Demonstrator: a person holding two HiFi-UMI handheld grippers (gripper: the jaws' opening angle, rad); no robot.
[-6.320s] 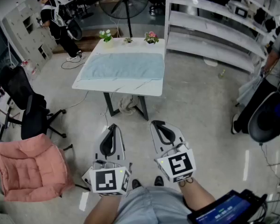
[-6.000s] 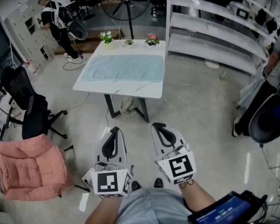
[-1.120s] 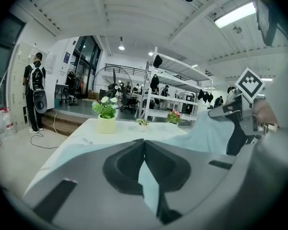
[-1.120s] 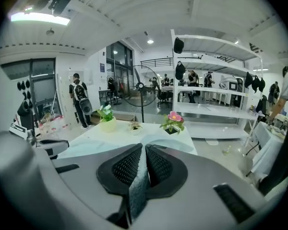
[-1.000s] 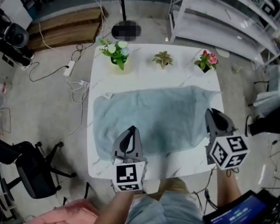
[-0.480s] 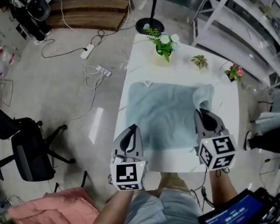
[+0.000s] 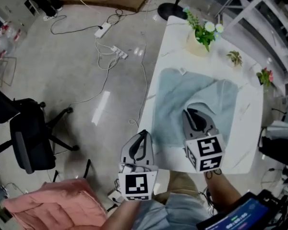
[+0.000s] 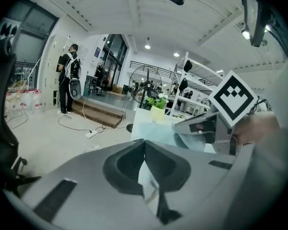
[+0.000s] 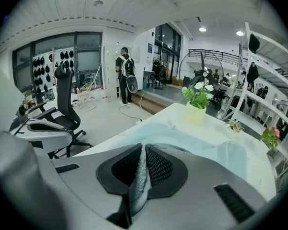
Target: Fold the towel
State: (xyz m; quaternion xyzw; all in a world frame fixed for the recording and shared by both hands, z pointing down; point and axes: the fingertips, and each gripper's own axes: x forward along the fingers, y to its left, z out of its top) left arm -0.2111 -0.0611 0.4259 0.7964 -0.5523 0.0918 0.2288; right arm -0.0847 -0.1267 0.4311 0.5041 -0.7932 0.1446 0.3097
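The right gripper (image 7: 189, 112) has pulled one towel (image 7: 175, 97) corner across, so the towel now lies partly doubled on the counter (image 7: 247, 128). Its fingers (image 9: 159, 166) pinch the cloth. The left gripper (image 7: 143, 133) waits by the counter's near corner, fingers (image 8: 128, 164) closed. The first fold looks half done.

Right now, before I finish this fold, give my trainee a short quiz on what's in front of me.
1. What does the right claw grip? A) the towel B) a cable C) nothing
2. True or false: the towel lies fully flat on the table.
3. How many potted plants stand on the table?
Key: 1 A. 2 False, one side is lifted and doubled over. 3 Three.
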